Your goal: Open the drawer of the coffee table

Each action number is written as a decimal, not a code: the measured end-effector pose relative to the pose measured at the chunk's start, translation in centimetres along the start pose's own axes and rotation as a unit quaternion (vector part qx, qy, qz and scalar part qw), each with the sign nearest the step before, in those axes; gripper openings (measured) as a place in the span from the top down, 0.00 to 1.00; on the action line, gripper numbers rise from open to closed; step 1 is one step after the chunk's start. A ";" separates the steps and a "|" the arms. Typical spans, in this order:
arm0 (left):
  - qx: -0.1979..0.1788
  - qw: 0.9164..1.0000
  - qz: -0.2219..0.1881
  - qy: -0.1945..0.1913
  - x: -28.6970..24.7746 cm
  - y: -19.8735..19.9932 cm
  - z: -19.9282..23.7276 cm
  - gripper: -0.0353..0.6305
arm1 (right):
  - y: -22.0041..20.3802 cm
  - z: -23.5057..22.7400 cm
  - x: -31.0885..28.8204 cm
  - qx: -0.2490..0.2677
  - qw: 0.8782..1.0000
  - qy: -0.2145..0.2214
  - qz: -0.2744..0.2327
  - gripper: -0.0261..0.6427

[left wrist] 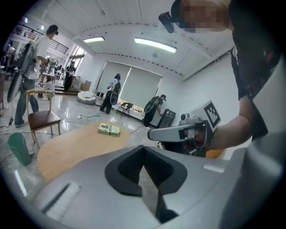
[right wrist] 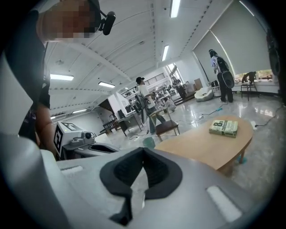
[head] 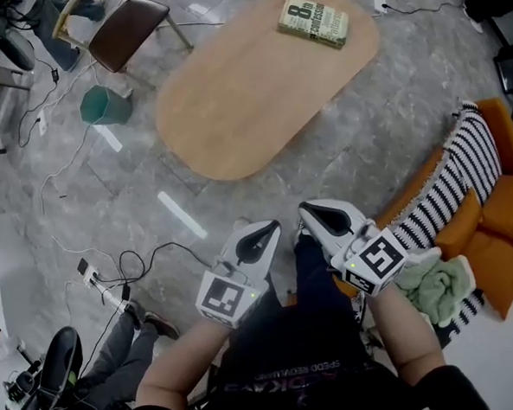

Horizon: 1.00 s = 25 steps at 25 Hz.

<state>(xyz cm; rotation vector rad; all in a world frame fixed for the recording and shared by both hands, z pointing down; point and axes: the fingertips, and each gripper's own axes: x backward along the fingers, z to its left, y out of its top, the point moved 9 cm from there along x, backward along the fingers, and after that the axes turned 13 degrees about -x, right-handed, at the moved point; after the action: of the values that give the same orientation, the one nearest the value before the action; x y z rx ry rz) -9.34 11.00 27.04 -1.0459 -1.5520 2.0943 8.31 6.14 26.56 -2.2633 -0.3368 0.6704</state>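
The oval wooden coffee table (head: 258, 96) stands on the grey floor ahead of me, with a green book (head: 313, 21) at its far end. No drawer shows in any view. My left gripper (head: 268, 229) and right gripper (head: 305, 211) are side by side close to my body, well short of the table, both shut and empty. In the left gripper view its jaws (left wrist: 144, 154) are together, with the table (left wrist: 76, 145) beyond and the right gripper (left wrist: 154, 133) to the right. The right gripper view shows shut jaws (right wrist: 143, 156), the table (right wrist: 201, 145) and the book (right wrist: 223, 128).
A wooden chair (head: 129, 30) and a green bin (head: 105, 105) stand left of the table. An orange sofa (head: 500, 219) with a striped cushion and a green cloth (head: 435, 288) is on my right. Cables and a power strip (head: 97, 283) lie on the floor at the left. People stand far off.
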 end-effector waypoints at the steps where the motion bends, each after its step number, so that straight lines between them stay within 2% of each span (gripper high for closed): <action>1: -0.001 1.000 0.001 0.008 -0.4 -0.5 0.3 0.94 | -0.3 -0.6 -0.4 0.002 1.000 -0.003 0.003 0.96; 5: -0.007 0.999 0.017 0.037 -1.8 -4.4 1.1 0.94 | -1.7 -2.8 -1.8 0.008 1.000 -0.004 0.012 0.96; 8: 0.012 0.998 0.027 0.059 -2.9 -6.8 2.1 0.93 | -2.4 -4.6 -3.2 0.017 1.000 0.001 0.016 0.95; 12: 0.028 0.995 0.055 0.077 -4.2 -10.6 3.4 0.93 | -3.8 -8.0 -5.4 0.004 1.000 -0.002 0.018 0.93; 25: 0.045 0.986 0.112 0.119 -8.4 -23.9 7.5 0.91 | -12.7 -17.8 -12.3 -0.017 0.998 -0.015 0.052 0.92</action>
<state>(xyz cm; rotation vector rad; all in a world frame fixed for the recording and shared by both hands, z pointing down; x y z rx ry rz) -12.83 8.90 53.18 -1.4344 -1.2639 2.0655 7.52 -0.65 50.67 -2.3180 -0.2476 0.7573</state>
